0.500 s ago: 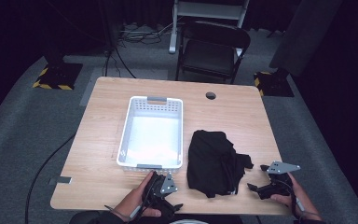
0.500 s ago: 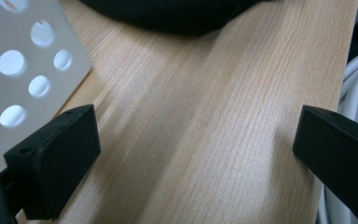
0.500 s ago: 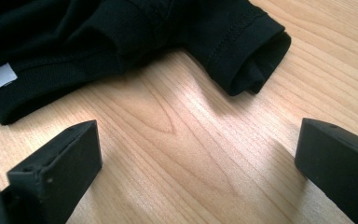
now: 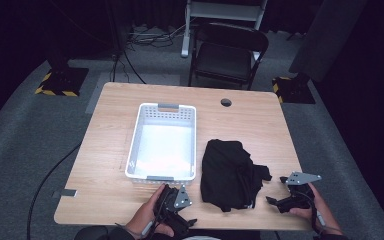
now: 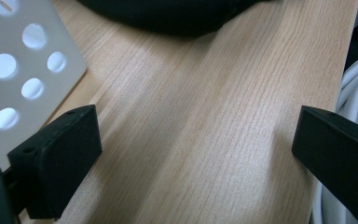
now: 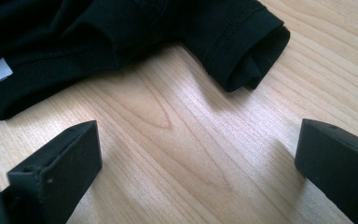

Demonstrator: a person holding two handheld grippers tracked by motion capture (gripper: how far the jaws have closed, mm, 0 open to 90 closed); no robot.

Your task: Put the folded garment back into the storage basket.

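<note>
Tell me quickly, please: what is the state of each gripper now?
Left gripper: open, holding nothing, over bare table beside the white basket.
Right gripper: open, holding nothing, just short of the black garment.

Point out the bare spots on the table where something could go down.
Bare: the table left of the basket, and the far strip past the basket and shirt. Crowded: the near edge, with the left gripper and right gripper beside the shirt.

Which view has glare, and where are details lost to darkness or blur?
High view: the basket floor glares white, and the shirt is a near-featureless black. Left gripper view: basket holes blow out and the near jaws look soft. Right gripper view: sheen on the table, sleeve stitching sharp.
</note>
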